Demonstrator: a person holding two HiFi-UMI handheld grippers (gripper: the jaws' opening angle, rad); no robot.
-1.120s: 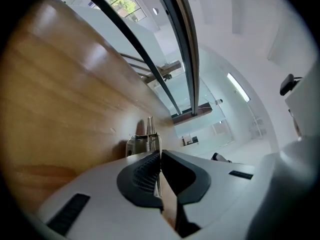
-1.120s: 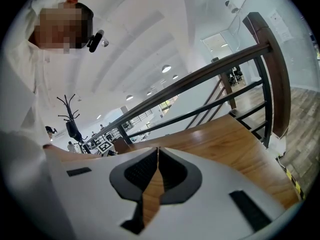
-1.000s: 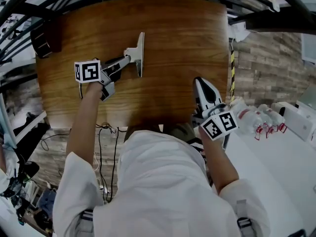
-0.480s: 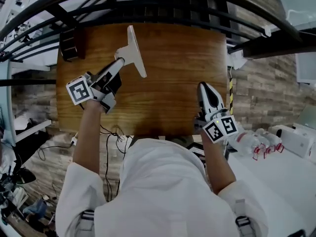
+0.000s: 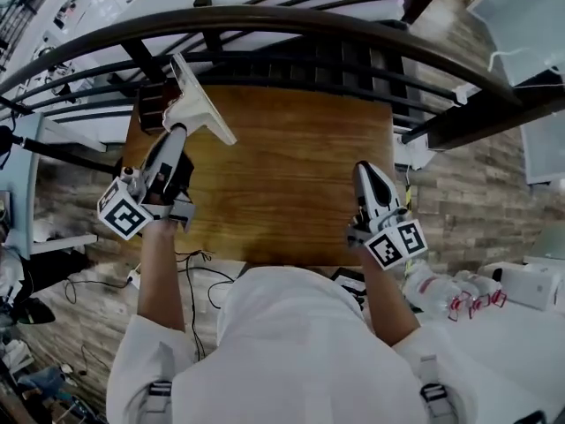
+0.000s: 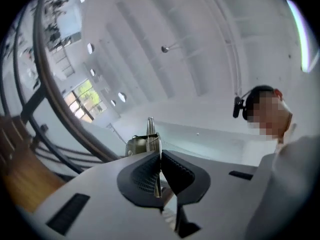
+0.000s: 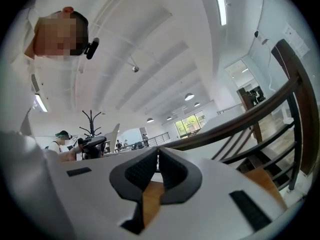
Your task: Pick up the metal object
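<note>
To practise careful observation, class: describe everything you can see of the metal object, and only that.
The metal object is pale, silvery and T-shaped: a long flat bar with a short bracket-like stem at its middle. The left gripper is shut on the stem, a thin plate pinched edge-on between the jaws. The object is held off the table, tilted, its bar running diagonally over the table's far left corner near the dark railing. Nothing else touches it.

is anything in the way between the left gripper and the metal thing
Nothing visible does. The left gripper already has its jaws shut on the metal object, with the thin plate pinched edge-on between them.
</note>
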